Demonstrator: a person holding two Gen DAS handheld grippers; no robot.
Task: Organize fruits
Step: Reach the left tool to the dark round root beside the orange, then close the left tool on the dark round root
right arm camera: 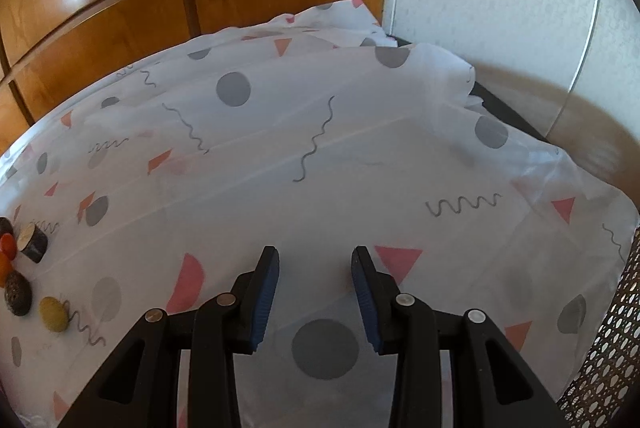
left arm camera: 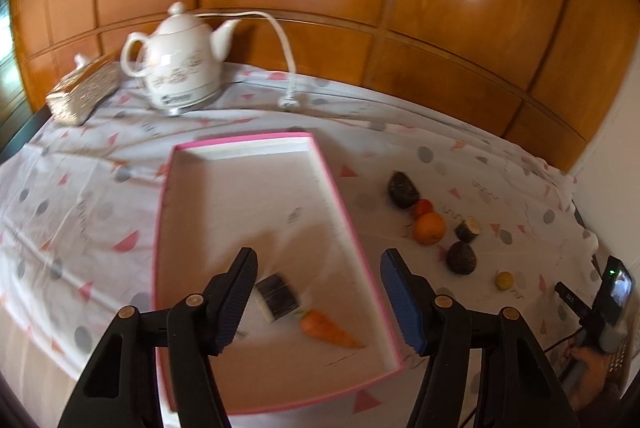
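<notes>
Left wrist view shows you early in the job, by my reading: only 2 pieces lie in the pink-rimmed tray (left arm camera: 362,240), a dark cut piece with a white face (left arm camera: 277,294) and, just right of it, a carrot (left arm camera: 327,328). Your left gripper (left arm camera: 316,304) hangs over them with its jaws wide apart, gripping nothing. Right of the tray, on the patterned cloth (left arm camera: 80,196), 6 pieces remain loose: 2 dark avocado-like halves (left arm camera: 403,189) (left arm camera: 461,257), a small red fruit (left arm camera: 423,208) touching an orange (left arm camera: 429,227), a dark cut chunk (left arm camera: 469,228) and a small yellow fruit (left arm camera: 504,280). Your right gripper (right arm camera: 316,298) hovers well apart from that cluster, jaws parted and empty over bare cloth.
</notes>
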